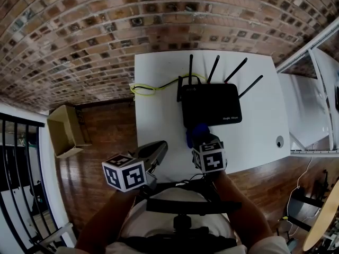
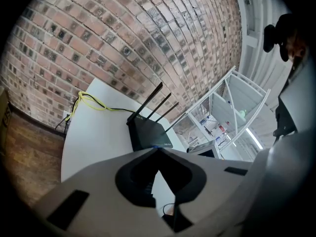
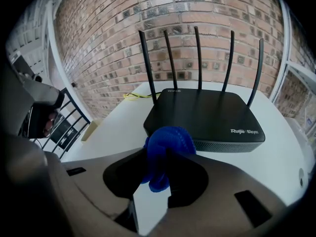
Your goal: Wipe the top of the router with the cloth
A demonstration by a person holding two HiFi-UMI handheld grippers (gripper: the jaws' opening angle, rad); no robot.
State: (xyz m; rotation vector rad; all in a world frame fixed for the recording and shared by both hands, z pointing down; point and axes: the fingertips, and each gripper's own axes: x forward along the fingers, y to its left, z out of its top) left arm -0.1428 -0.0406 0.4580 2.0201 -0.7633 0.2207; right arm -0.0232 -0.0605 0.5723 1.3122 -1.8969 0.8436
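Observation:
A black router with several upright antennas lies flat on the white table, towards the brick wall. My right gripper is shut on a bunched blue cloth just in front of the router's near edge. In the right gripper view the cloth bulges out between the jaws, with the router close behind it. My left gripper hangs off the table's near left edge, jaws together with nothing between them. From the left gripper view the router is farther off.
A yellow cable and a black lead run from the router's back to the table's left edge. A small round fitting sits near the right edge. A cardboard box stands on the wooden floor at left, a white shelf frame at right.

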